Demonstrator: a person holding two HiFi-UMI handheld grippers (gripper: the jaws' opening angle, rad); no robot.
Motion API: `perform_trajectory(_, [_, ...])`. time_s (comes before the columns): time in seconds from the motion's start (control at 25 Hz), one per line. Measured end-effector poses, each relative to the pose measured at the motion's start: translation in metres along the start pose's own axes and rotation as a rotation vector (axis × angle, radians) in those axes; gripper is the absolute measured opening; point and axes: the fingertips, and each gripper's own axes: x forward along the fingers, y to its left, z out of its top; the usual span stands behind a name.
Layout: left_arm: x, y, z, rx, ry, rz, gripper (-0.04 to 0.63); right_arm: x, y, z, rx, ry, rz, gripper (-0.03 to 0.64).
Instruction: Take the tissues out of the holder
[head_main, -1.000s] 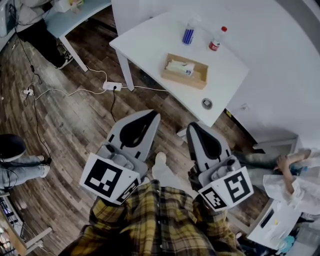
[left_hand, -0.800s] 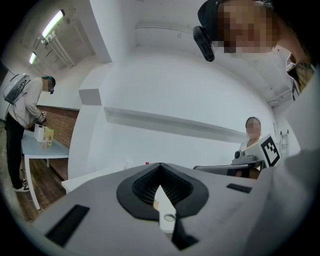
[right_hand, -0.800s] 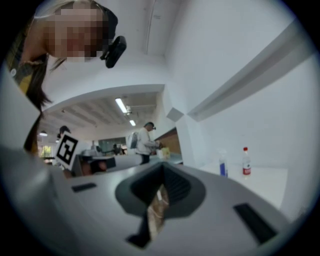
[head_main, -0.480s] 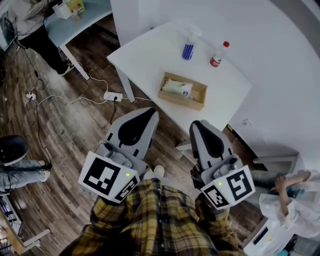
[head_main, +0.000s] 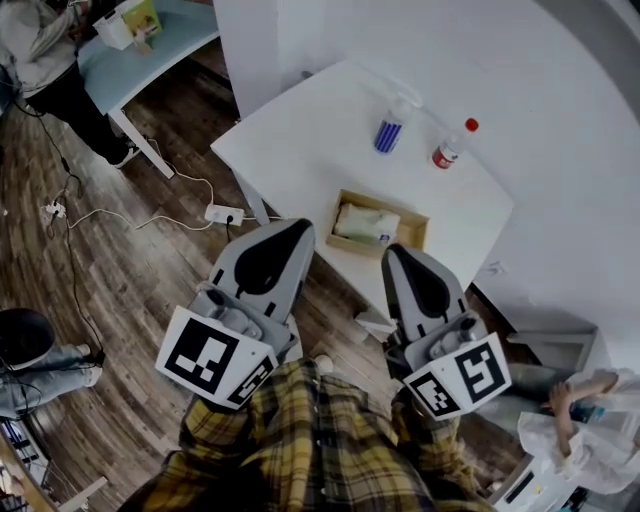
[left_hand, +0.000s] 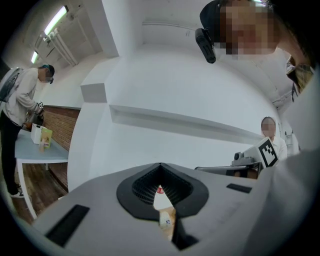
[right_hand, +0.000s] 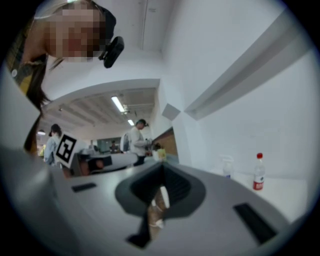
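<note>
Approach: left claw (head_main: 297, 226) and right claw (head_main: 396, 251) closed, empty, short of holder (head_main: 416, 233) by desk's (head_main: 300, 150) near edge; next, probably open onto tissues (head_main: 365, 224).

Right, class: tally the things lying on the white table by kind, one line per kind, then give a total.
Bottles: 2 (spray bottle, red-capped bottle)
Wooden holder: 1
Tissue pack, inside the holder: 1
Total: 4

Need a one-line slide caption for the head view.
Left gripper and right gripper, both shut and empty, point toward a white table where tissues sit in a wooden holder.
</note>
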Motion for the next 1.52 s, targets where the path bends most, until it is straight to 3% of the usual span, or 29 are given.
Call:
perform_trajectory(0.4, [0.087, 0.085, 0.006, -0.003, 0.059, -0.223, 0.015, 0.097, -0.063, 0.015, 0.016, -0.02, -0.233, 0.011])
perform_trajectory(0.64, [0.133, 0.089, -0.014, -0.021, 0.149, -0.402, 0.015, 0.096, -0.098, 0.012, 0.055, -0.024, -0.432, 0.011])
perform_trajectory(0.88, [0.164, 0.062, -0.044, -0.018, 0.241, -0.539, 0.015, 0.063, -0.13, -0.002, 0.104, 0.005, -0.575, 0.011])
perform_trajectory(1.16, [0.185, 0.022, -0.07, 0.002, 0.327, -0.597, 0.015, 0.032, -0.156, -0.003, 0.123, 0.008, -0.605, 0.011])
perform_trajectory(1.52, [0.193, -0.002, -0.072, -0.012, 0.307, -0.639, 0.016, 0.022, -0.157, 0.004, 0.113, -0.012, -0.577, 0.011])
